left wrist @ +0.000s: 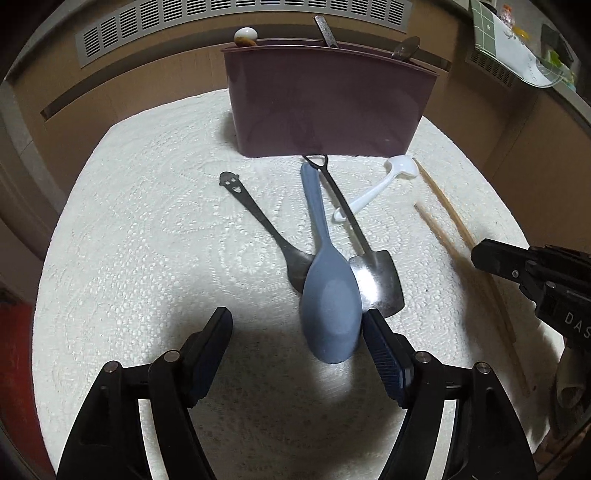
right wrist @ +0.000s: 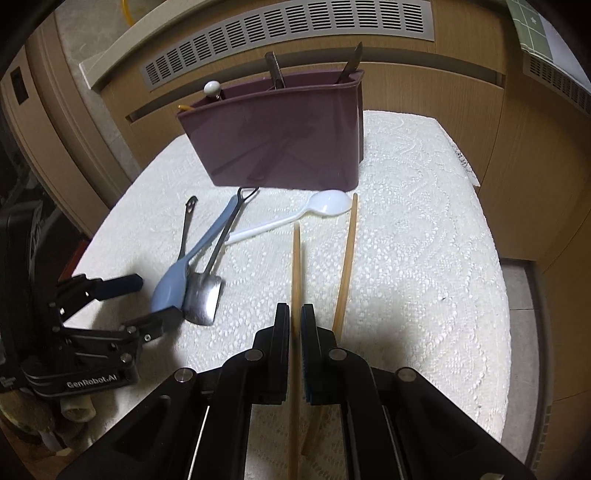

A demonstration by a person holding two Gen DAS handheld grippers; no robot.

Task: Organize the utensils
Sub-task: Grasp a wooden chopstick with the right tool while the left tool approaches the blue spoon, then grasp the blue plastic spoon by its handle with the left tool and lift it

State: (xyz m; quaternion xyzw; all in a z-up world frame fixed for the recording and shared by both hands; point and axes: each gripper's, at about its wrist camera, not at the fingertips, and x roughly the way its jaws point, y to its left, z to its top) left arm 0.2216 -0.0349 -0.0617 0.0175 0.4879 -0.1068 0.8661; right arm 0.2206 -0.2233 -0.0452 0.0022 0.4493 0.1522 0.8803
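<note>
A maroon utensil holder [left wrist: 325, 99] [right wrist: 280, 144] stands at the back of the white cloth with a few handles in it. In front lie a dark smiley-handled spoon [left wrist: 255, 214], a blue rice paddle [left wrist: 328, 295] [right wrist: 177, 277], a steel shovel-shaped spoon [left wrist: 376, 284] [right wrist: 203, 299], a white plastic spoon [left wrist: 373, 188] [right wrist: 295, 218] and two wooden chopsticks. My left gripper [left wrist: 297, 325] is open, its right finger touching the paddle's head. My right gripper [right wrist: 294, 321] is shut on one chopstick [right wrist: 296, 266]; the other chopstick [right wrist: 347, 258] lies beside it.
The white lace cloth [right wrist: 424, 240] covers a small table [left wrist: 129, 221] in front of wooden cabinets with vent grilles [right wrist: 295, 29]. The table's edges drop off left and right. The right gripper shows at the right in the left wrist view [left wrist: 491, 258].
</note>
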